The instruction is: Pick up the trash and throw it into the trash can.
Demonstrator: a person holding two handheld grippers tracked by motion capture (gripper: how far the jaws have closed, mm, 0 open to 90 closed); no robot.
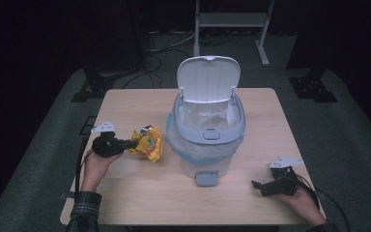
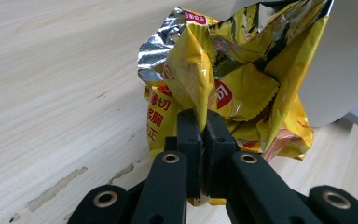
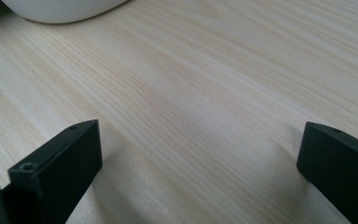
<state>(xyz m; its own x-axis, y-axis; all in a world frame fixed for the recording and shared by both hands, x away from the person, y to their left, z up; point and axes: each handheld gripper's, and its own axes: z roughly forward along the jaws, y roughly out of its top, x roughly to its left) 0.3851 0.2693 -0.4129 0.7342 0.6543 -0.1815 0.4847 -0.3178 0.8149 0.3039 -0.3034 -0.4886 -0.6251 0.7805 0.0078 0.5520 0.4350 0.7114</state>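
A crumpled yellow snack bag (image 1: 148,143) with a silver lining hangs just left of the white pedal bin (image 1: 207,130). My left gripper (image 1: 131,143) is shut on it. In the left gripper view the two black jaws pinch a fold of the snack bag (image 2: 214,88), and my left gripper (image 2: 203,123) holds it above the wooden table. The bin stands mid-table with its lid (image 1: 208,77) up and a plastic liner inside. My right gripper (image 1: 260,187) rests low at the table's front right, open. In the right gripper view my right gripper (image 3: 200,149) has only bare wood between its jaws.
The bin's grey foot pedal (image 1: 206,178) sticks out toward the person. The light wooden table (image 1: 140,193) has free room at the front between the two hands. The white base of the bin (image 3: 60,9) shows at the top left of the right gripper view.
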